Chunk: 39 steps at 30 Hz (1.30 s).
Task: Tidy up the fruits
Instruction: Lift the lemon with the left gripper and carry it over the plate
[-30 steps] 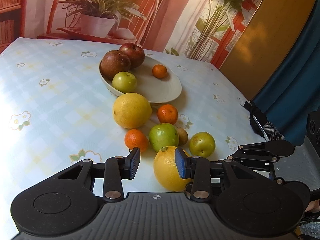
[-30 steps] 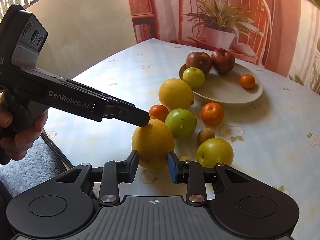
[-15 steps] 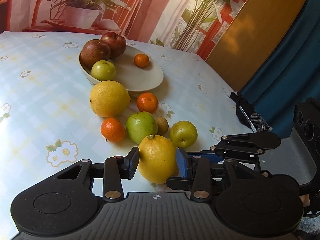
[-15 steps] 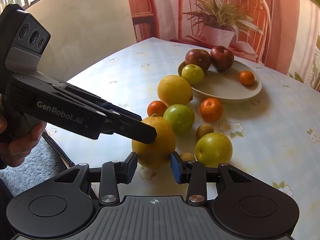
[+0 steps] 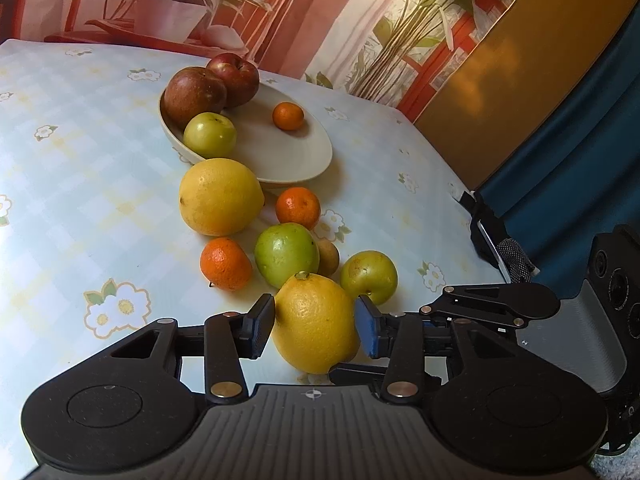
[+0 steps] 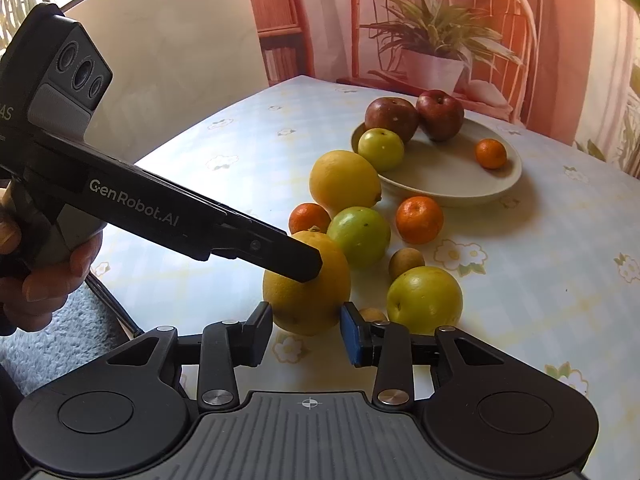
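Yellow lemon: now sits between my left gripper jaws, which have just been widening; pads flank it, not clamped.
Right gripper: jaws apart, closing slightly, empty, just behind the lemon.
Plate: lemon's likely destination once I squeeze.

Left gripper is pointing down at a slant toward the near lemon, its jaws straddling the lemon's sides, having just been opening wider. Pads are sitting right at the peel; contact unclear. A hand is gripping its handle, left of the lemon. Right gripper is pointing down likewise, just before the lemon, jaws having just been closing a little, with the fruit's near side between the tips.
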Tool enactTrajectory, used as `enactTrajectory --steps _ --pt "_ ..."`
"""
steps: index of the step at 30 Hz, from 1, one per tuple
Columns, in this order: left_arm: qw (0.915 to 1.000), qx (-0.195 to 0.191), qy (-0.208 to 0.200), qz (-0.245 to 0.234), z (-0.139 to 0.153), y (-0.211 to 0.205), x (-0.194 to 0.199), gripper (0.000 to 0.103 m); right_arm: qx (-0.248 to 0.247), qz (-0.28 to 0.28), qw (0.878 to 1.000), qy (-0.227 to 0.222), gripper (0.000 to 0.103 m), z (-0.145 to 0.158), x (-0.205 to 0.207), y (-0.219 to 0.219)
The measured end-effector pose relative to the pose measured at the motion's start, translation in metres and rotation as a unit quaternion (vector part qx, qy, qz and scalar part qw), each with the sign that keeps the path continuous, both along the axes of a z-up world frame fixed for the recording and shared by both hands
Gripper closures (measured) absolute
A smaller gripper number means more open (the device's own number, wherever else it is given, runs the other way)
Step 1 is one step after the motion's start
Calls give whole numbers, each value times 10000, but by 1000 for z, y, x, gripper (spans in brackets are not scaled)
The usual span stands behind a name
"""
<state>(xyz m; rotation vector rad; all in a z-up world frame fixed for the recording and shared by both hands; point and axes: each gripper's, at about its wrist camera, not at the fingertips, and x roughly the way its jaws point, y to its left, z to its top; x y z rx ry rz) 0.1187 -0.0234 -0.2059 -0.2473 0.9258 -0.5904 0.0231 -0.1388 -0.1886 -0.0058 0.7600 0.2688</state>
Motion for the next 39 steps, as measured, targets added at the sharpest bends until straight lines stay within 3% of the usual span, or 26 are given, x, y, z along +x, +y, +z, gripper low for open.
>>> enactTrajectory --steps 15,23,39 --pt "9990 -359 230 161 -7 4 12 54 41 0 10000 -6 69 -1 -1 0" --pt "9991 -343 198 130 -7 4 10 54 294 -40 9995 53 65 -2 3 -6" --pt "9992 -335 183 124 -6 5 9 55 145 -23 9996 237 58 -9 15 3"
